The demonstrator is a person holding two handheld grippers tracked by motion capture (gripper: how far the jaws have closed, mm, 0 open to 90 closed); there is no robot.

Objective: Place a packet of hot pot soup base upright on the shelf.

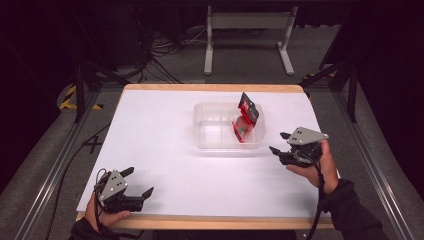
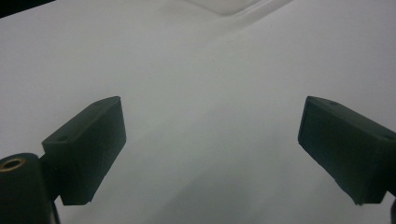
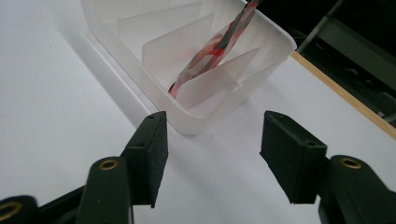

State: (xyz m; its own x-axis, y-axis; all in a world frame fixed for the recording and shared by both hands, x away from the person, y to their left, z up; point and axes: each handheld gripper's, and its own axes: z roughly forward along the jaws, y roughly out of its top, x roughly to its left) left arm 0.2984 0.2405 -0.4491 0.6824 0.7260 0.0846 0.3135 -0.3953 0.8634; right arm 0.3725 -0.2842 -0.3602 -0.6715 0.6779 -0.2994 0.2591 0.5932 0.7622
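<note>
A clear plastic container [image 1: 210, 142] with inner dividers stands on the white table, right of centre. A red and black packet [image 1: 246, 119] leans upright in its right compartment, sticking out above the rim. In the right gripper view the packet [image 3: 219, 44] stands between two dividers of the container [image 3: 280, 39]. My right gripper [image 1: 280, 142] is open just right of the container, with nothing between its jaws; up close the right gripper [image 3: 212, 149] faces the container's near corner. Near the table's front left corner my left gripper [image 1: 140, 182] stands open over bare table, and the left gripper [image 2: 212, 140] holds nothing.
The table [image 1: 165, 125] has a wooden edge along front and back. Behind it stands a grey metal frame [image 1: 247, 35] among cables on the floor. Dark stands flank the table on both sides.
</note>
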